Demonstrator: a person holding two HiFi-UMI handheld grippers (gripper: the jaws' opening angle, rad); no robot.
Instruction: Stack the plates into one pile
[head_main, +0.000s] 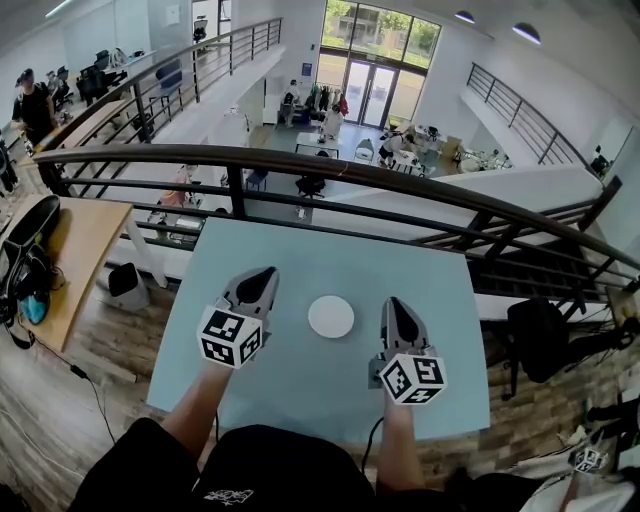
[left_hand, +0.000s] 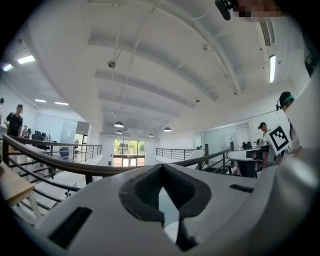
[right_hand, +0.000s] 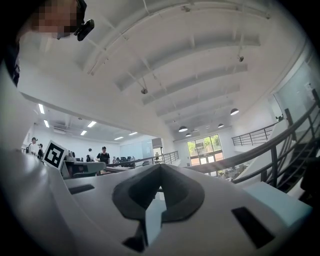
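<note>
One white pile of plates (head_main: 331, 317) lies in the middle of the light blue table (head_main: 300, 250) in the head view; I cannot tell how many plates it holds. My left gripper (head_main: 266, 272) hovers to its left, shut and empty. To the pile's right, my right gripper (head_main: 393, 302) is also shut with nothing in it. Both point level toward the far edge, apart from the pile. In the left gripper view the jaws (left_hand: 161, 166) meet at the tips above a strip of table. The right gripper view shows its jaws (right_hand: 160, 166) closed the same way.
A dark metal railing (head_main: 330, 170) runs just beyond the table's far edge, with an open drop to a lower floor behind it. A wooden desk (head_main: 85, 240) stands at the left and a black bag (head_main: 540, 335) at the right.
</note>
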